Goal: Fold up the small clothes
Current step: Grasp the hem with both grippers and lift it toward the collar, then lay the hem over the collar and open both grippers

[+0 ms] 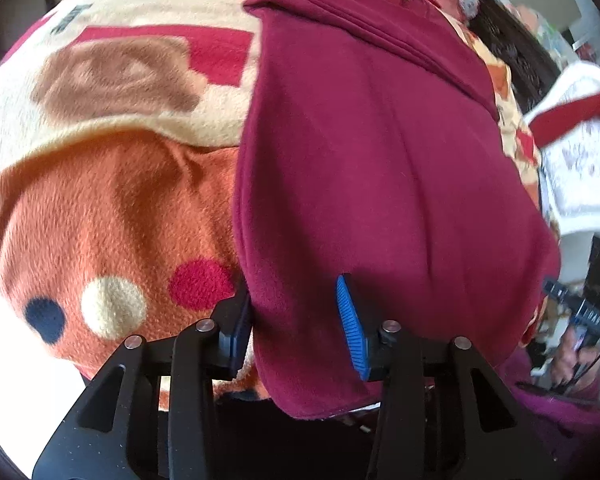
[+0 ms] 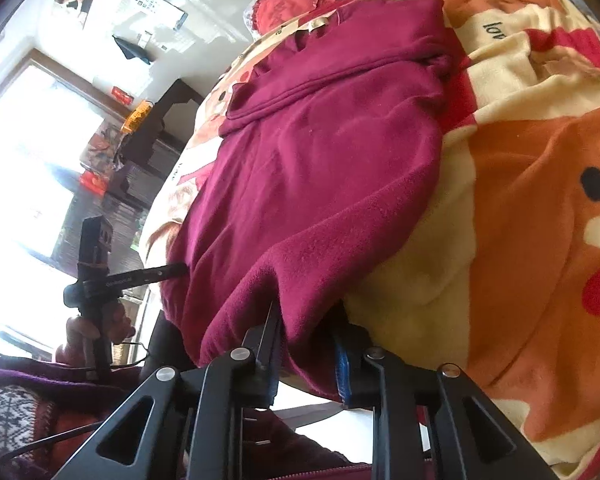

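Note:
A maroon fleece top [image 1: 380,140] lies flat on the bed, folded narrow, with its collar at the far end [image 2: 332,140]. My left gripper [image 1: 296,320] is at its near left hem corner. The jaws stand apart with the hem between them, and the blue right pad [image 1: 352,328] is bare. My right gripper [image 2: 308,344] straddles the near right hem corner. A fold of fleece sits loosely between its fingers [image 2: 274,340]. The left gripper's body [image 2: 100,272] shows at the left in the right wrist view.
Under the top lies a fleece blanket [image 1: 100,208] in orange, cream and red with a cartoon print [image 2: 520,200]. A red heart pillow [image 2: 288,4] lies past the collar. A bright window [image 2: 28,140] and dark furniture [image 2: 160,128] stand beyond the bed's edge.

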Motion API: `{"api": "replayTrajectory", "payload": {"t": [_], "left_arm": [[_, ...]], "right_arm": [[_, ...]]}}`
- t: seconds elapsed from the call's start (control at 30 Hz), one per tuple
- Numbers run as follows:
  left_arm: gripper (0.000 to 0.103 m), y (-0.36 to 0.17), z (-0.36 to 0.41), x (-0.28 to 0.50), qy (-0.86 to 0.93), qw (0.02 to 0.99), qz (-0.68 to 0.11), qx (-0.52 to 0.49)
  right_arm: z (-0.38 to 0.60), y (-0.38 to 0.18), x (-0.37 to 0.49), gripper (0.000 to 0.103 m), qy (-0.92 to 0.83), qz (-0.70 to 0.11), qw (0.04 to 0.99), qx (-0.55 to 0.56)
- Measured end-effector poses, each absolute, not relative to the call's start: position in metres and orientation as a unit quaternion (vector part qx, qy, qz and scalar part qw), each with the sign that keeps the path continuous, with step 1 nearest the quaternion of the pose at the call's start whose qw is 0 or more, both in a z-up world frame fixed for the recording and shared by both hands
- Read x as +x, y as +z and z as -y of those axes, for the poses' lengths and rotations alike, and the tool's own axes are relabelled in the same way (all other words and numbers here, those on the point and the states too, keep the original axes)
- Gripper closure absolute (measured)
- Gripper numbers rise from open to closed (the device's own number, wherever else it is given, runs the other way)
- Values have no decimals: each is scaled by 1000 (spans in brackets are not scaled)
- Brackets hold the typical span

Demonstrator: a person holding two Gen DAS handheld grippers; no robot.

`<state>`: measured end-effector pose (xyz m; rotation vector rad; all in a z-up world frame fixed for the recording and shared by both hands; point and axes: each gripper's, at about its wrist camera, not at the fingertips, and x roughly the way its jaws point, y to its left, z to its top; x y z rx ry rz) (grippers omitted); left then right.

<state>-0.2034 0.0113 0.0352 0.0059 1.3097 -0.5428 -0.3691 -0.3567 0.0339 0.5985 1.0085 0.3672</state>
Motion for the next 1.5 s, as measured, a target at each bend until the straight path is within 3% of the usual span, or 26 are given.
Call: {"api": "replayTrajectory", "payload": {"t": [0.07,0.1,0.5,0.67,0.87,0.97,1.07,1.13,1.17,1.2,1.5], "left_arm": [[90,41,-8,-200,-265,755,-600,6],[90,46,-7,-197,-273,753,-599,1],[92,129,12,-73,-289,813,-496,-97],[92,130,34,-5,-272,827,-479,-108],[92,105,59,60,-245,817,-508,-119],[86,97,61,77,-261,802,-522,-129],[72,103,57,75,-276,792,-528,-132],[56,113,50,71,-275,805,-511,-125],[43,120,44,68,-266,818,-495,-120],[37,127,37,64,-259,830,-478,-122],[37,119,21,21,-273,837,-466,-93]], "right_arm": [[353,40,-366,87,179,-472,823,260],[352,46,-363,92,186,-465,827,255],[414,120,-275,94,161,-322,878,314],[444,129,-216,95,112,-300,894,315],[464,118,-137,95,78,-329,890,305],[475,95,-106,94,47,-352,879,320],[488,87,-94,81,38,-363,869,333],[499,93,-107,62,34,-327,878,347],[502,96,-116,60,32,-315,881,352],[506,99,-125,60,30,-302,884,356],[460,86,-153,65,51,-346,913,212]]}}
